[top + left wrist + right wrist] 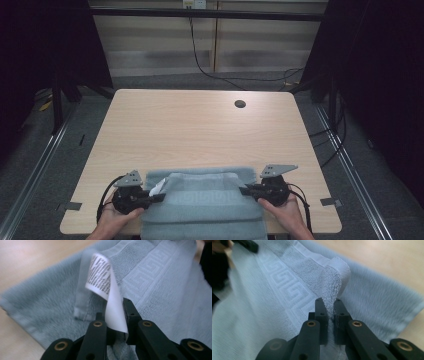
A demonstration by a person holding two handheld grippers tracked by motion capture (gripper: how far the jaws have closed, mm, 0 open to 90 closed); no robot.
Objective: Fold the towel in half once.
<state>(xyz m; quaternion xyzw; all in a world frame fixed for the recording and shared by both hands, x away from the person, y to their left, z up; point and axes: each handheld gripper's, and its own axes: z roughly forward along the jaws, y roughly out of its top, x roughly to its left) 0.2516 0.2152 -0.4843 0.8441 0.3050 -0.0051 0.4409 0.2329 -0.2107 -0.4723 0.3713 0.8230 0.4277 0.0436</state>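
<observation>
A light blue towel (202, 200) with a woven key-pattern band lies folded at the table's near edge. My left gripper (159, 197) is shut on the towel's left corner (115, 340), where a white care label (106, 285) sticks up between the jaws. My right gripper (244, 189) is shut on the towel's right corner (332, 290), which stands pinched up between the jaws. The top layer (200, 182) is folded over a wider layer beneath. A hand holds each gripper from below.
The light wood table (200, 125) stretches away beyond the towel, with a round cable hole (240, 104) at the far right. Black cables (210, 70) lie on the floor behind it. Metal rails (40, 155) run along both sides.
</observation>
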